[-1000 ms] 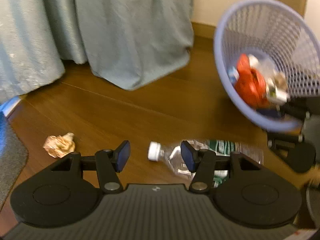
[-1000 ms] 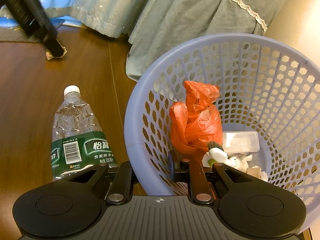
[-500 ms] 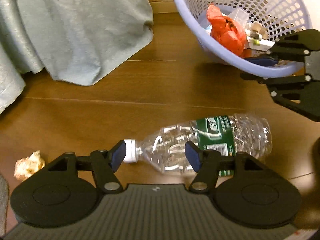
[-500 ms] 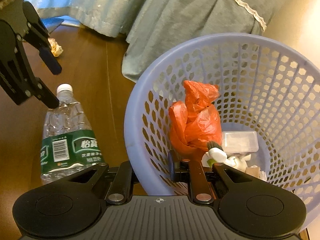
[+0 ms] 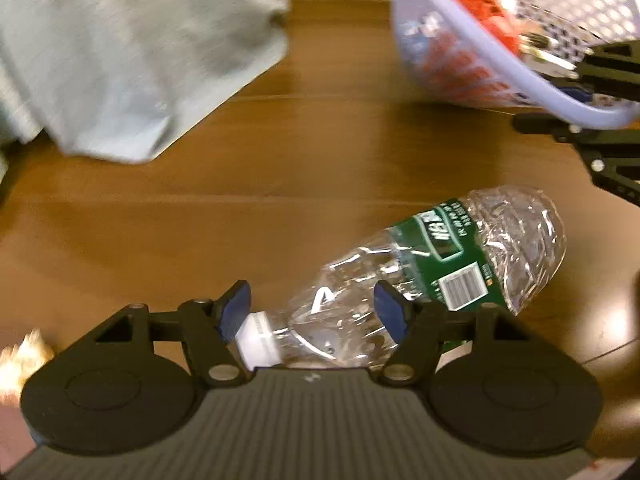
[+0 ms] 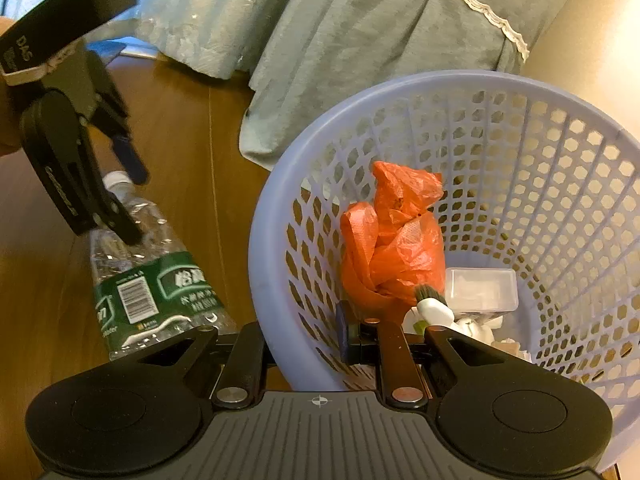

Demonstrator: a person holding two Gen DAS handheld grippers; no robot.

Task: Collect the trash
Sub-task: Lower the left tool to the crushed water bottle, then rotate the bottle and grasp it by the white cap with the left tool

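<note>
A crushed clear plastic bottle (image 5: 432, 264) with a green label and white cap lies on the wooden floor. My left gripper (image 5: 314, 312) is open, its blue pads on either side of the bottle's neck and shoulder; in the right wrist view this left gripper (image 6: 128, 196) stands over the bottle (image 6: 152, 280). My right gripper (image 6: 304, 340) is shut on the rim of a lilac mesh basket (image 6: 264, 248), which it holds tilted. The basket (image 5: 472, 76) holds a red plastic bag (image 6: 392, 240), a clear box (image 6: 480, 288) and other scraps.
A grey-green bed skirt (image 5: 120, 60) hangs to the floor beyond the bottle, also behind the basket as bed skirt (image 6: 360, 40). A crumpled paper ball (image 5: 20, 360) lies at the far left of the floor. A cream wall (image 6: 592, 40) stands right of the basket.
My left gripper has come down and forward, so the bottle's neck now sits between its open pads. The basket and my right gripper have hardly moved.
</note>
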